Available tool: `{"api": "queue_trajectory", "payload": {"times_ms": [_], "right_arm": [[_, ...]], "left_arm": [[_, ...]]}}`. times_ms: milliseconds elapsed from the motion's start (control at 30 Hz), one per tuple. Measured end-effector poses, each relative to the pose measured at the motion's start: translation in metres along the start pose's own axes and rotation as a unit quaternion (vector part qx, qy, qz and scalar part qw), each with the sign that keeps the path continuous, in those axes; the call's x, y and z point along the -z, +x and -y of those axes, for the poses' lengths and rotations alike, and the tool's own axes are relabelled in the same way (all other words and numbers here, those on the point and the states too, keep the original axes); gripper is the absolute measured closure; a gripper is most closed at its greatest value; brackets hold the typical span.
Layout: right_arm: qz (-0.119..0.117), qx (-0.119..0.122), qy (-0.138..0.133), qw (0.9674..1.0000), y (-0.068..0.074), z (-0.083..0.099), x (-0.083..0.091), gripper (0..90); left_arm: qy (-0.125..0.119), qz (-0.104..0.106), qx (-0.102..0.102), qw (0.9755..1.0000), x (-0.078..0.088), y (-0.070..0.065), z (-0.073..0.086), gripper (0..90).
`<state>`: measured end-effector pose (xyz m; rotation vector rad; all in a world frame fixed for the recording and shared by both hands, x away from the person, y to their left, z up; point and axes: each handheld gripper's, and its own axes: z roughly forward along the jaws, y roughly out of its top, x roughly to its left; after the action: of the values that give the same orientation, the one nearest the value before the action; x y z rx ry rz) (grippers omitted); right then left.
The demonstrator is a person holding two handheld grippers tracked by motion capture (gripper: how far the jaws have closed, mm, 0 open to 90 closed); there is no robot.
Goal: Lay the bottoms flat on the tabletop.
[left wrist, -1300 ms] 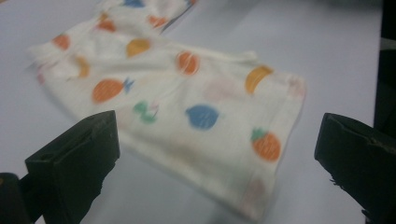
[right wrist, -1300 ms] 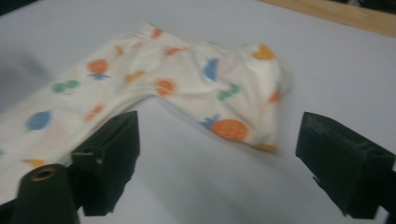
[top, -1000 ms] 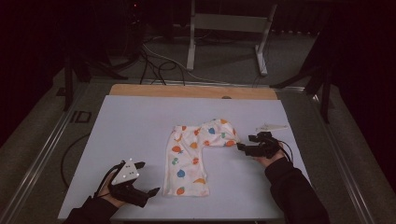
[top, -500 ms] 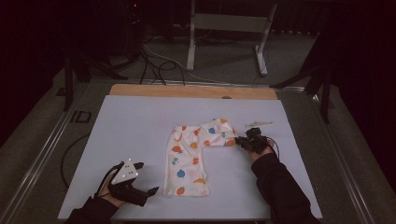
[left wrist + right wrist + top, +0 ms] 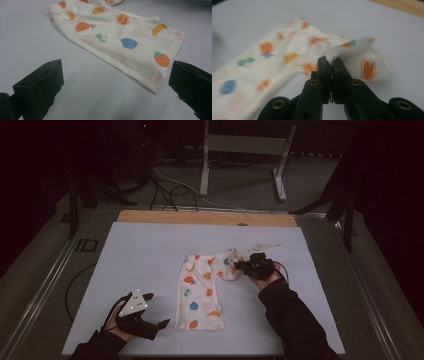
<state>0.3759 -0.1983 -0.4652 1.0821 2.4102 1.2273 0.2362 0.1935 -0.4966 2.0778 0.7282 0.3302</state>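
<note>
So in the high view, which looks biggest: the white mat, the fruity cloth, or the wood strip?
1. Mat, by far the largest.
2. Cloth.
3. Wood strip, long but thin, and farther from the camera, so its place against the cloth is unsure.

Soft, matt cotton-like cloth forms the fruit-print pants (image 5: pixel 202 290), lying on a smooth, matt pale counter (image 5: pixel 135 265) edged with wood.

I wear dark long sleeves (image 5: pixel 295 320) and dark gloves. My left black plastic gripper (image 5: pixel 150 326) carries a grey three-cornered plate (image 5: pixel 136 302) dotted white. My right black gripper (image 5: pixel 331 65) has blocky jaws, brass-ringed screw holes and a thin black cable (image 5: pixel 283 268).
</note>
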Motion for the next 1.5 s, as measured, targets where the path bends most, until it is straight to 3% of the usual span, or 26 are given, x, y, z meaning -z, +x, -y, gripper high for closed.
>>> {"api": "queue_trajectory", "payload": {"times_ms": [167, 300, 400, 533, 600, 667, 767, 933, 1033, 1167, 1233, 1267, 1333, 1367, 1500], "right_arm": [[-0.034, 0.021, -0.007, 0.9992, 0.02, -0.016, -0.006, 87.6], [-0.044, 0.011, -0.024, 0.9987, 0.025, -0.03, -0.005, 87.6], [-0.044, -0.006, -0.034, 0.9984, 0.021, -0.035, -0.005, 87.4], [-0.006, -0.008, -0.018, 0.9998, 0.013, -0.035, -0.009, 87.3], [-0.015, -0.02, -0.008, 0.9997, 0.004, -0.032, -0.015, 87.3], [0.0, -0.022, 0.004, 0.9997, -0.001, -0.03, -0.023, 87.4], [-0.008, -0.033, 0.014, 0.9993, -0.004, -0.031, -0.034, 87.5], [0.008, -0.008, 0.012, 0.9999, 0.003, -0.039, -0.042, 87.1], [0.025, -0.014, 0.02, 0.9994, -0.004, -0.042, -0.052, 87.1], [0.029, -0.028, 0.028, 0.9988, -0.014, -0.042, -0.059, 86.2], [0.017, -0.036, 0.035, 0.9986, -0.022, -0.04, -0.065, 72.0], [0.012, -0.041, 0.038, 0.9984, -0.023, -0.04, -0.066, 70.3], [0.019, -0.043, 0.042, 0.998, -0.025, -0.04, -0.067, 65.9], [0.022, -0.041, 0.037, 0.9982, -0.026, -0.041, -0.064, 57.4], [0.031, -0.028, 0.019, 0.999, -0.024, -0.043, -0.049, 53.8]], "left_arm": [[-0.004, -0.001, 0.003, 1.0, 0.001, 0.001, 0.0, 0.8], [-0.006, 0.001, 0.004, 1.0, 0.001, 0.002, 0.001, 0.8], [-0.009, 0.003, 0.006, 0.9999, 0.002, 0.003, 0.001, 0.8], [-0.008, 0.002, 0.008, 0.9999, 0.002, 0.003, 0.002, 0.8], [-0.006, 0.004, 0.007, 0.9999, 0.001, 0.003, 0.002, 0.8], [-0.007, 0.003, 0.007, 0.9999, 0.0, 0.003, 0.001, 0.8], [-0.009, 0.004, 0.009, 0.9999, 0.0, 0.004, 0.001, 0.8], [-0.01, 0.003, 0.011, 0.9999, 0.0, 0.005, 0.002, 0.8], [-0.009, 0.003, 0.011, 0.9999, 0.0, 0.005, 0.003, 0.8], [-0.009, 0.004, 0.013, 0.9999, -0.001, 0.006, 0.004, 0.8], [-0.01, 0.002, 0.014, 0.9998, -0.001, 0.007, 0.004, 0.8], [-0.009, 0.002, 0.015, 0.9999, -0.001, 0.006, 0.004, 0.8], [-0.008, 0.003, 0.015, 0.9998, -0.001, 0.006, 0.004, 0.8], [-0.008, 0.003, 0.016, 0.9998, -0.001, 0.006, 0.005, 0.8], [-0.006, 0.002, 0.013, 0.9999, -0.001, 0.006, 0.005, 0.8]]}}
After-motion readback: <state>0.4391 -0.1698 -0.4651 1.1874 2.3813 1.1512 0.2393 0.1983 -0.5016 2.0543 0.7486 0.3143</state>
